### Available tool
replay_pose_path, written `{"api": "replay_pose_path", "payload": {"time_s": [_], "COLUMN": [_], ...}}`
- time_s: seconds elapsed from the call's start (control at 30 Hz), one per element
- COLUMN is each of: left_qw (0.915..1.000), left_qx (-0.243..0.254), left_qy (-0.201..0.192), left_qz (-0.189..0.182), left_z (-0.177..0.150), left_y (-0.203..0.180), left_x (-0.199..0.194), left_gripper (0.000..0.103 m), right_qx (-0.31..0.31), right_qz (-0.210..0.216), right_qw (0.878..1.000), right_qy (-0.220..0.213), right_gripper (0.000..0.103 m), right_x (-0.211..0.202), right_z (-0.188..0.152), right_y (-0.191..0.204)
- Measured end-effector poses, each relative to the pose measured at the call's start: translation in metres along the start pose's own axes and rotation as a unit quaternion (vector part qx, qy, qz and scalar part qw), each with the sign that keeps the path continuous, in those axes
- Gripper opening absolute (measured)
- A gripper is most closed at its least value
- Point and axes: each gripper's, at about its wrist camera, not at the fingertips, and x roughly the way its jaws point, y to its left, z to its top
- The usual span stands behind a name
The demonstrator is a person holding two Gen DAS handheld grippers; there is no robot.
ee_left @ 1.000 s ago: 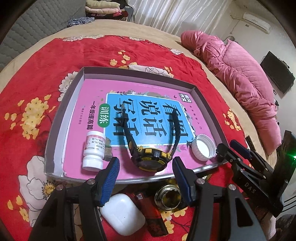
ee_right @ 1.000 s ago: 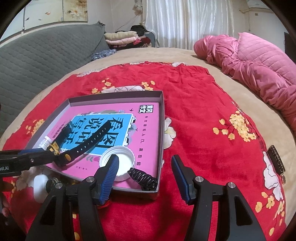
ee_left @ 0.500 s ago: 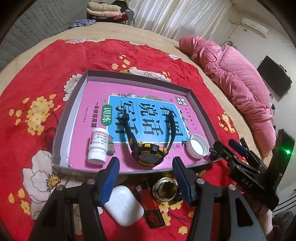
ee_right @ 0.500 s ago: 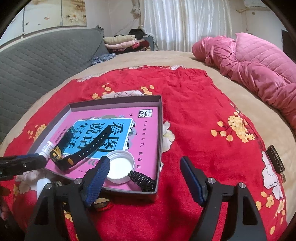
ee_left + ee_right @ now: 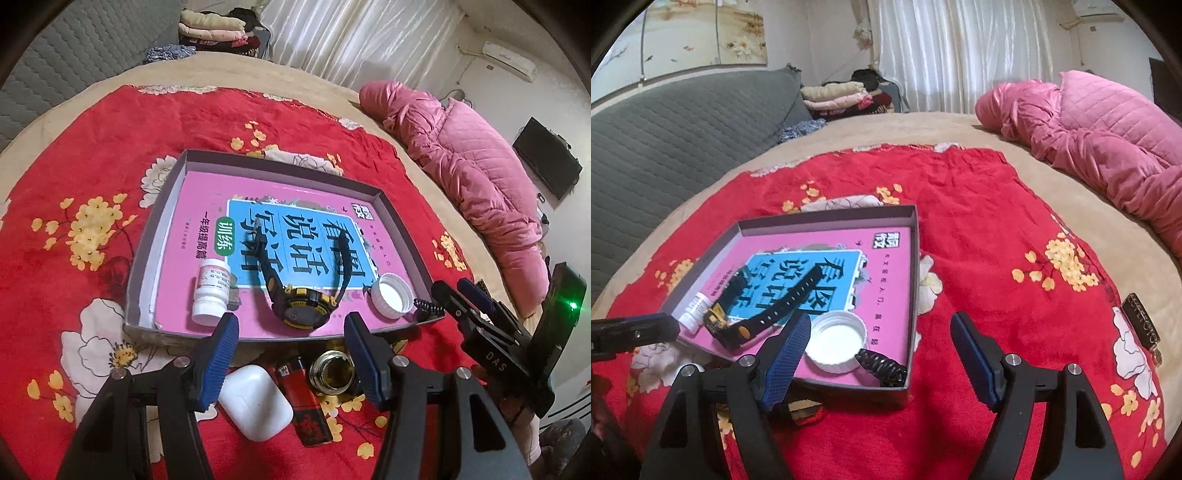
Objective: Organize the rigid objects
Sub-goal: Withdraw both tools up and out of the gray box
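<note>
A grey tray (image 5: 155, 236) lined with a pink book lies on the red flowered cloth. In it are a white pill bottle (image 5: 212, 291), a black and yellow watch (image 5: 303, 306), a white cap (image 5: 393, 295) and a black coiled clip (image 5: 426, 306). In front of the tray lie a white earbud case (image 5: 255, 402), a red lighter (image 5: 303, 402) and a small glass jar (image 5: 332, 373). My left gripper (image 5: 291, 332) hangs open and empty over the tray's near edge. My right gripper (image 5: 881, 325) stands wide open, empty, above the tray's near corner by the cap (image 5: 836, 339) and clip (image 5: 882, 365).
A pink quilted duvet (image 5: 1089, 136) lies at the right on the tan bed. A grey quilted headboard (image 5: 665, 133) and folded clothes (image 5: 838, 96) are at the back. A dark tag (image 5: 1143, 321) lies on the cloth at the right. The left gripper (image 5: 635, 328) shows at the left edge.
The right gripper's jaws have spread wider and hold nothing. The left gripper has drawn back slightly, so more of the case, lighter and jar shows.
</note>
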Motion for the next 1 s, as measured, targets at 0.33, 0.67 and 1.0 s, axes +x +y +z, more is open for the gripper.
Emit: {"api": "replay_pose_path", "payload": {"time_s": [0.33, 0.67, 1.0], "left_qw": [1.0, 0.9997, 0.9997], "left_qx": [0.001, 0.011, -0.006], "left_qy": [-0.004, -0.016, -0.023], "left_qz": [-0.005, 0.012, 0.01], "left_z": [-0.001, -0.005, -0.007], "left_y": [-0.001, 0.0, 0.007], "left_x": [-0.007, -0.016, -0.028], "left_gripper": [0.07, 0.071, 0.071], "right_qx": [-0.01, -0.004, -0.015], "right_qz": [0.008, 0.012, 0.023], "right_qw": [1.0, 1.0, 1.0], "right_qy": [-0.015, -0.016, -0.012], "right_gripper": [0.079, 0.079, 0.079], "right_x": [-0.012, -0.018, -0.03], "right_z": [-0.001, -0.004, -0.012], "right_y": [0.007, 0.007, 0.019]}}
